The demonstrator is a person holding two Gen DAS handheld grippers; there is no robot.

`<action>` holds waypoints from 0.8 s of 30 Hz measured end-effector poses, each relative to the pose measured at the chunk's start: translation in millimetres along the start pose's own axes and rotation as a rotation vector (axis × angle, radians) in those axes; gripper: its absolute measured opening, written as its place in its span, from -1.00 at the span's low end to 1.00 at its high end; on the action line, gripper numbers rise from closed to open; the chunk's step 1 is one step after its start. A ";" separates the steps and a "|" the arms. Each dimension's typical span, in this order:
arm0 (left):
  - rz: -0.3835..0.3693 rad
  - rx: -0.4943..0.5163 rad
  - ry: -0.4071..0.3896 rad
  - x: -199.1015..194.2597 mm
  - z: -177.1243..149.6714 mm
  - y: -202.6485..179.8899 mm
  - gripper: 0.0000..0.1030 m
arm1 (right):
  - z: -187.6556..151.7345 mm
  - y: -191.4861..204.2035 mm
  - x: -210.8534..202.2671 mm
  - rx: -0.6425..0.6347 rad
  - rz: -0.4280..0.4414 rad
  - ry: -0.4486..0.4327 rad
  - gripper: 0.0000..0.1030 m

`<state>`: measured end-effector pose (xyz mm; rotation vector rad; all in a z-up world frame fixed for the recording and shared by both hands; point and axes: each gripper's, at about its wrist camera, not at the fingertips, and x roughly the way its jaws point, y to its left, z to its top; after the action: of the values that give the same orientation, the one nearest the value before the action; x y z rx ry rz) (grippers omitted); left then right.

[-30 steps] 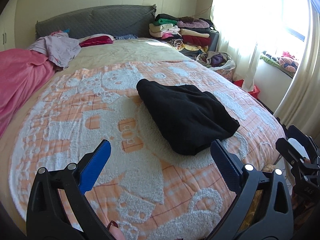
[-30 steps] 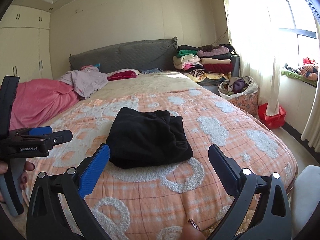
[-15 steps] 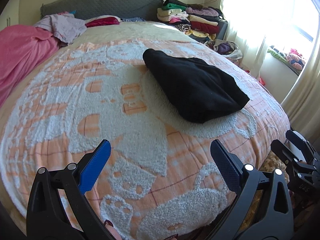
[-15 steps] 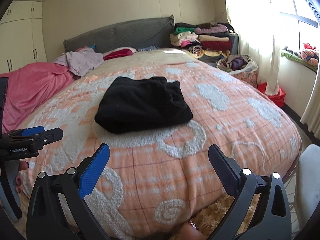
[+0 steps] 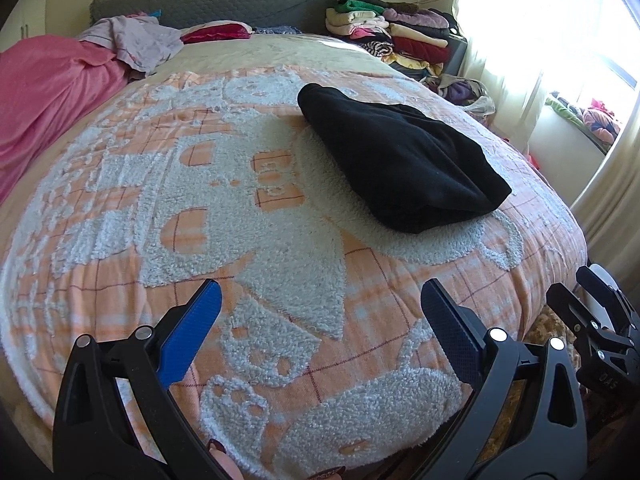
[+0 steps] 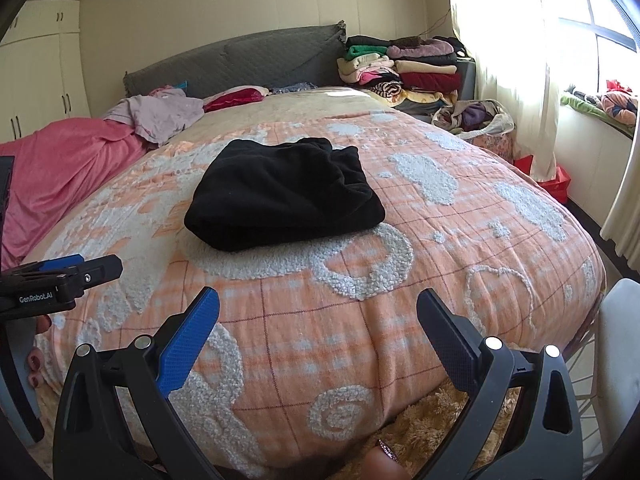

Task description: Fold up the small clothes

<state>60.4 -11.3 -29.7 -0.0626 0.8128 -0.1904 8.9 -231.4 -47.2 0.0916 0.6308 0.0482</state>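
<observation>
Both of my grippers have pulled back toward the foot of the bed since a second ago, and the folded garment now sits farther ahead of them. On the orange-and-white blanket (image 6: 460, 248) that covers the bed, the black garment (image 6: 280, 196) lies folded in a thick, squarish bundle at mid-mattress, well apart from my fingers. My left gripper (image 5: 320, 332) hangs spread wide and empty over the blanket's near edge; the garment lies ahead and to its right. My right gripper (image 6: 318, 328) is likewise spread, holding nothing, with the garment ahead and slightly left.
</observation>
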 end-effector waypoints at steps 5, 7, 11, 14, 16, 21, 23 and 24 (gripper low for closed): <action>0.011 0.007 0.007 0.5 -1.4 -1.6 0.81 | 0.4 -0.8 -2.7 0.004 0.004 -0.005 0.91; 0.015 0.009 0.010 0.8 -1.8 -2.4 0.81 | 0.9 -1.2 -4.2 0.008 0.002 -0.008 0.91; 0.014 0.014 0.010 0.0 -2.7 -4.2 0.81 | 1.4 -3.7 -6.1 0.018 0.003 -0.010 0.91; 0.017 0.014 0.010 -0.1 -2.7 -4.2 0.81 | 1.5 -4.8 -7.5 0.020 0.002 -0.012 0.91; 0.020 0.014 0.008 -0.6 -2.8 -4.4 0.81 | 1.8 -5.1 -7.9 0.020 0.002 -0.012 0.91; 0.030 0.016 0.006 -2.0 -2.4 -5.5 0.82 | 1.8 -5.6 -8.6 0.020 0.000 -0.013 0.91; 0.036 0.018 0.006 -2.2 -2.5 -5.8 0.81 | 1.7 -5.8 -8.4 0.022 0.003 -0.013 0.91; 0.037 0.018 0.006 -2.0 -2.4 -6.2 0.81 | 1.7 -6.3 -8.9 0.025 0.005 -0.014 0.91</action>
<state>56.4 -17.0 -29.0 -0.0297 0.8179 -0.1630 2.8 -238.4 -41.3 0.1181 0.6170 0.0448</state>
